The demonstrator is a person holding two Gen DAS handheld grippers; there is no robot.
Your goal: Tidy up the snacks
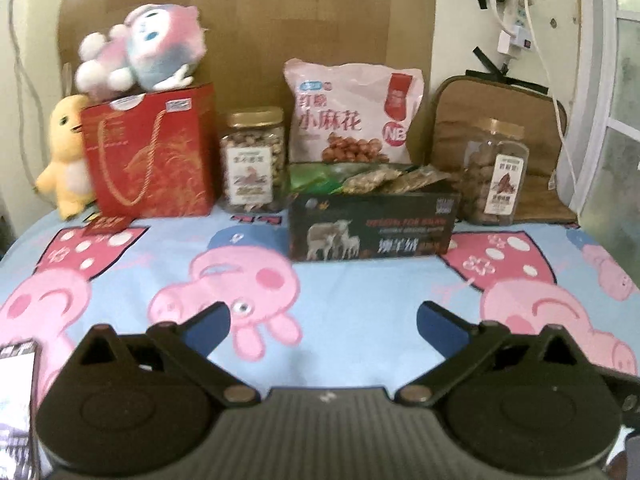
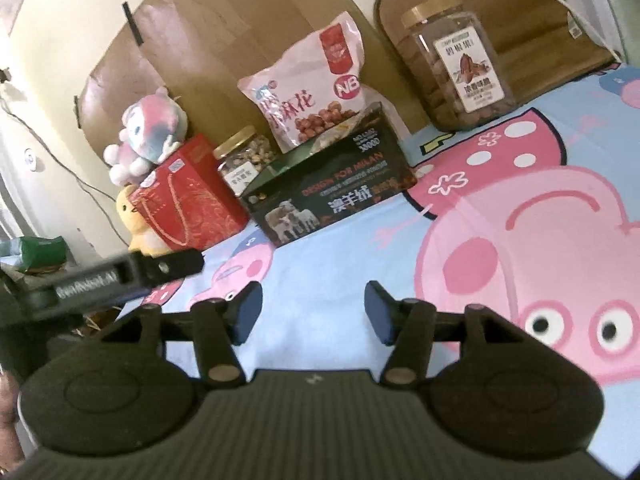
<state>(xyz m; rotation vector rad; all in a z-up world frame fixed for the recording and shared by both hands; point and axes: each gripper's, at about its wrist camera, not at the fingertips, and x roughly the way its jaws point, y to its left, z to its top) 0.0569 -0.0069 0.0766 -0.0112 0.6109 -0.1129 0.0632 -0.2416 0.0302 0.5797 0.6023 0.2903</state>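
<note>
A dark open box [image 1: 372, 226] holding several small snack packets [image 1: 384, 180] stands on the Peppa Pig cloth; it also shows in the right wrist view [image 2: 328, 196]. Behind it leans a pink snack bag [image 1: 352, 116] [image 2: 312, 92]. A nut jar [image 1: 254, 160] [image 2: 244, 160] stands left of the box, a bigger jar [image 1: 494, 172] [image 2: 456, 64] to its right. My left gripper [image 1: 324, 320] is open and empty, well short of the box. My right gripper [image 2: 314, 312] is open and empty over the cloth.
A red gift bag [image 1: 150, 152] [image 2: 192, 196] with a plush toy [image 1: 144, 48] on top stands far left, a yellow plush [image 1: 66, 160] beside it. A brown cushion [image 1: 500, 92] and cardboard [image 1: 248, 20] stand behind. The left gripper's body [image 2: 116, 280] shows at left.
</note>
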